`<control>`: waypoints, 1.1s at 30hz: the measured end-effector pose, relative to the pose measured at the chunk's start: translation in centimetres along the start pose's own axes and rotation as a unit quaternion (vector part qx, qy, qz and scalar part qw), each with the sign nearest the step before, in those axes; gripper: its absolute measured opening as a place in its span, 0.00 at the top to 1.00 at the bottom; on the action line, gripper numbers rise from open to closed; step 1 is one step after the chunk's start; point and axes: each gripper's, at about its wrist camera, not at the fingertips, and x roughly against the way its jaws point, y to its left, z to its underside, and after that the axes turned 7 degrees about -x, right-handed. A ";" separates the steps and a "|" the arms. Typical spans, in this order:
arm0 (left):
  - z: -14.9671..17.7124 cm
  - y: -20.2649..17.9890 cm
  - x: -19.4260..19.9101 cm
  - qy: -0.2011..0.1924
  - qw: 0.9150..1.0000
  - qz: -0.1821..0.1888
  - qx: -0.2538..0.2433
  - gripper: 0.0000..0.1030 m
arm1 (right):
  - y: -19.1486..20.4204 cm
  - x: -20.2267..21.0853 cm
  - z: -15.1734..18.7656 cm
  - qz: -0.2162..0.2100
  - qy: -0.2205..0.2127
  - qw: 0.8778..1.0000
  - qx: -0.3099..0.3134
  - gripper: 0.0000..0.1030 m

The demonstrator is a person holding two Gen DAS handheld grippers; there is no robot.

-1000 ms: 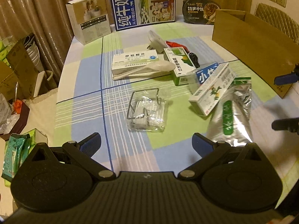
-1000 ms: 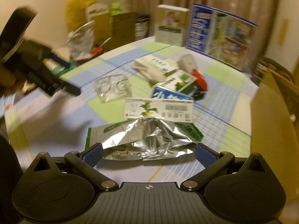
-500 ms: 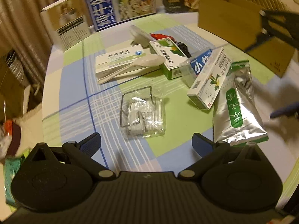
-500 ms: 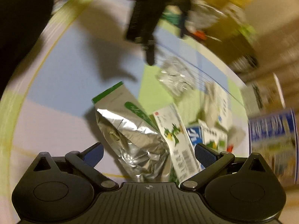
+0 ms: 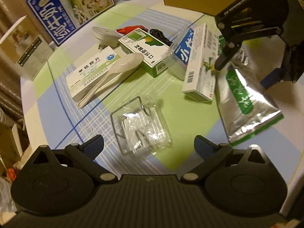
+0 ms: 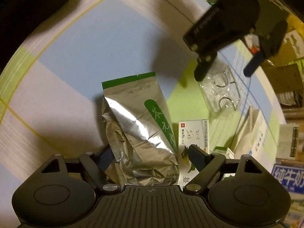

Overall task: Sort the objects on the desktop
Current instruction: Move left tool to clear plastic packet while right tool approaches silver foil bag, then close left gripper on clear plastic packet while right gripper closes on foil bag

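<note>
Between my right gripper's (image 6: 150,156) jaws lies the silver bag (image 6: 140,131), flat on the desk (image 6: 79,43). Those jaws are closing, but the pads are not pressing it yet. My left gripper (image 5: 149,145) hangs with its jaws apart above the clear packet (image 5: 144,129). The bag's near end is hidden under my right gripper.

Right black two-finger tongs with blue pads (image 6: 150,156), pointing steeply down, jaws closing, a crinkled silver foil pouch with green label (image 6: 140,133) between them. Left black tongs (image 5: 149,142), also angled down, jaws spread wide, nothing gripped.
</note>
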 end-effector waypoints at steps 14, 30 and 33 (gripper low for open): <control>-1.0 3.3 -4.4 0.037 0.997 0.064 0.017 0.34 | -3.3 -1.1 0.0 -0.044 0.014 0.997 -0.055 0.48; 1.2 -4.5 -0.6 0.020 0.987 0.129 -0.097 0.39 | -1.4 -0.1 2.4 -0.124 0.030 0.968 -0.215 0.25; 1.6 -4.9 -0.7 0.017 0.988 0.124 -0.092 0.35 | -1.1 -0.9 1.9 -0.113 0.033 0.972 -0.201 0.17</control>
